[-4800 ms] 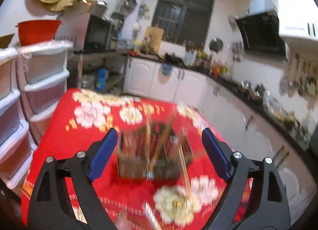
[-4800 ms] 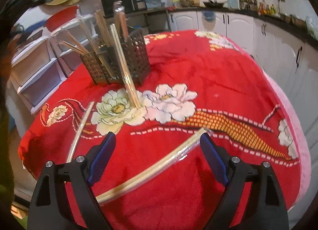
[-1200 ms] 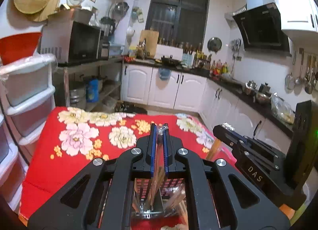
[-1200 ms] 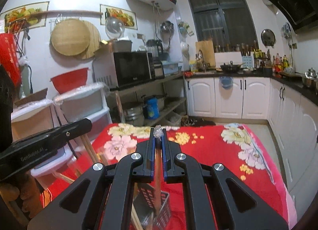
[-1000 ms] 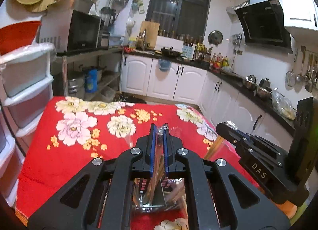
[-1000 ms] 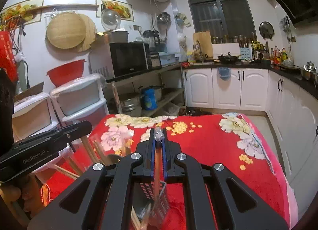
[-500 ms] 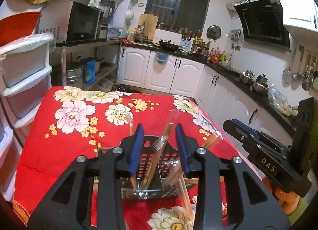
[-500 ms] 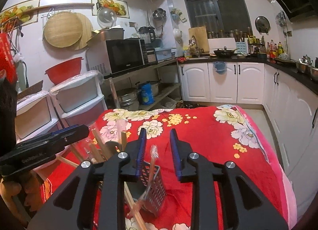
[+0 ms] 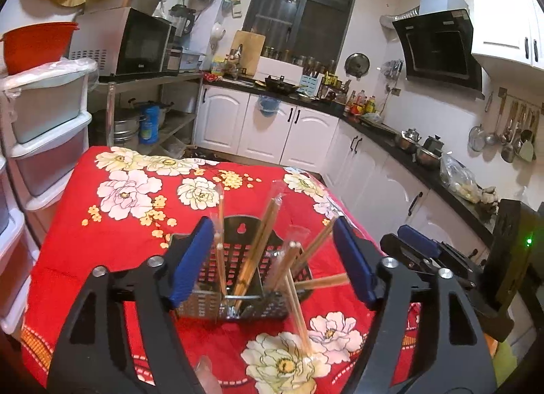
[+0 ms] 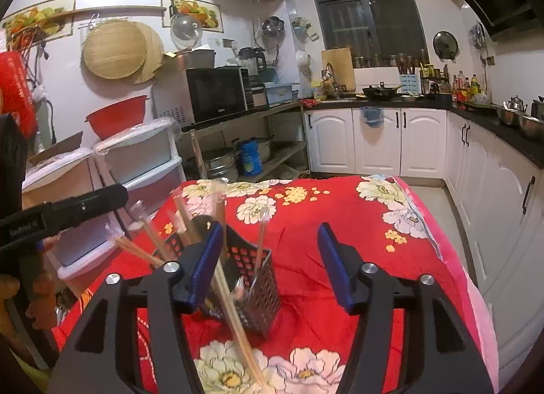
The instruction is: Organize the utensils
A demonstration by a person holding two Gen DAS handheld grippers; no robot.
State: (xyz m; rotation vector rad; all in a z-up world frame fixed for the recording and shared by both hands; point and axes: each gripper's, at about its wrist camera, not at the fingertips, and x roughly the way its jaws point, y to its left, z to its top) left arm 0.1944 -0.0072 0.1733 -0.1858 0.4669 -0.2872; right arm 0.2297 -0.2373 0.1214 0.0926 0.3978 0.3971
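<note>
A perforated metal utensil caddy point(image 9: 265, 307) stands on the red flowered tablecloth point(image 9: 102, 241), with several plastic-wrapped chopstick pairs point(image 9: 267, 224) leaning in it. One pair point(image 9: 297, 315) tips out over the front rim onto the cloth. My left gripper point(image 9: 272, 258) hovers just before the caddy, its jaws opening and its pads free of the sticks. In the right wrist view the caddy point(image 10: 258, 305) sits low left. My right gripper point(image 10: 270, 261) is over it, jaws opening, a wrapped pair point(image 10: 261, 241) standing loose between them. Each gripper shows in the other's view, the right gripper point(image 9: 418, 247) and the left gripper point(image 10: 68, 210).
Stacked plastic drawers point(image 9: 44, 128) stand close by the table's left side. White cabinets point(image 10: 493, 207) and a dark counter run along the right, with a floor gap between. A microwave point(image 10: 214, 94) sits on a shelf beyond the table.
Both grippers were shut on a wrapped chopstick pair over the caddy. They have since opened, left the pairs standing in it, and drawn back a little.
</note>
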